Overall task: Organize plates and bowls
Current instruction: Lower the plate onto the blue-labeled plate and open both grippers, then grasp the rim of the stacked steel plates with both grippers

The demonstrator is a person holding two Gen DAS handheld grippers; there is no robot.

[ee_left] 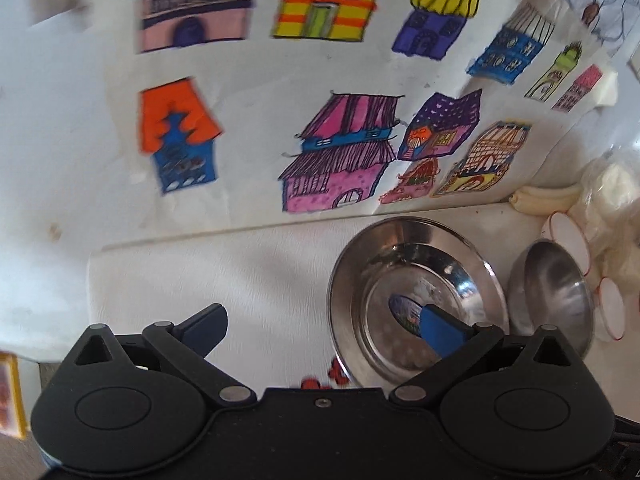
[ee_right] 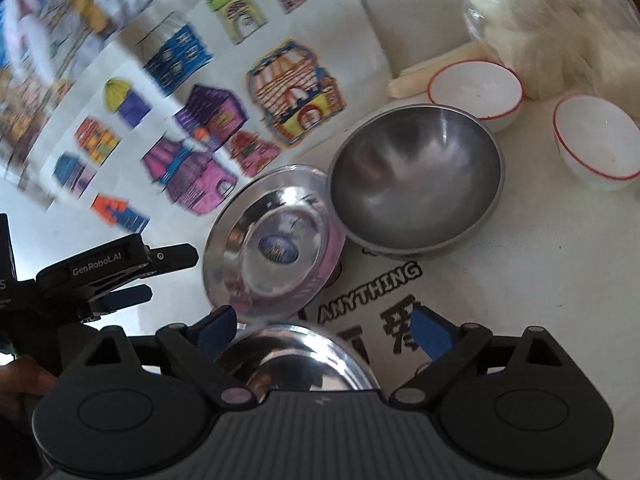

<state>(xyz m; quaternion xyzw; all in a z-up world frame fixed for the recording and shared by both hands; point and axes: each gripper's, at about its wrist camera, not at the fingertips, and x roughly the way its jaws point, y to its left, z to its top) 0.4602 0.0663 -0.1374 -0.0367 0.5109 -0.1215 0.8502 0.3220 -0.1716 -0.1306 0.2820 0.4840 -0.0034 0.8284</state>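
Observation:
A shiny steel plate (ee_left: 400,280) with a blue sticker lies on the white table, and a dull steel bowl (ee_left: 556,288) sits to its right. My left gripper (ee_left: 322,324) is open; its right finger hangs over the plate's near side, with nothing held. In the right wrist view the same plate (ee_right: 272,256) touches the steel bowl (ee_right: 416,176). A second steel plate (ee_right: 304,360) lies just below my open right gripper (ee_right: 322,326), whose pads stand clear of it. Two white red-rimmed bowls (ee_right: 476,88) (ee_right: 596,140) stand behind. The left gripper (ee_right: 152,276) shows at the left.
Sheets with coloured house drawings (ee_left: 340,160) cover the table's far side. A clear bag of white stuff (ee_right: 560,20) and pale sticks (ee_right: 432,68) lie at the back right. Printed lettering (ee_right: 372,288) marks the cloth in front of the steel bowl.

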